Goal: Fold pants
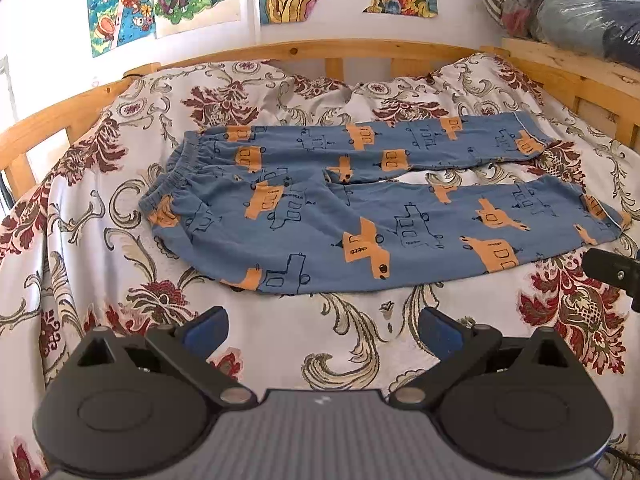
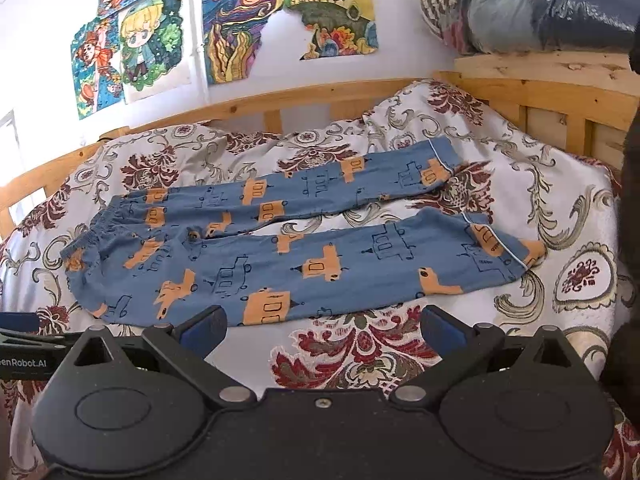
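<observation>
The pants [image 1: 360, 200] lay spread flat on the bed [image 1: 100, 272], waistband to the left and both legs running right with a narrow gap between them, a layout that in all likelihood left the near edge free for a first lengthwise fold. The left gripper [image 1: 323, 330] and the right gripper [image 2: 323, 330] hovered just short of that near edge, each with jaws spread wide and nothing between the pads, apparently staged for a two-point pickup. The only legible writing was "enRobot.AI", cut off at the frame edge, on the left gripper's body in the right wrist view.
</observation>
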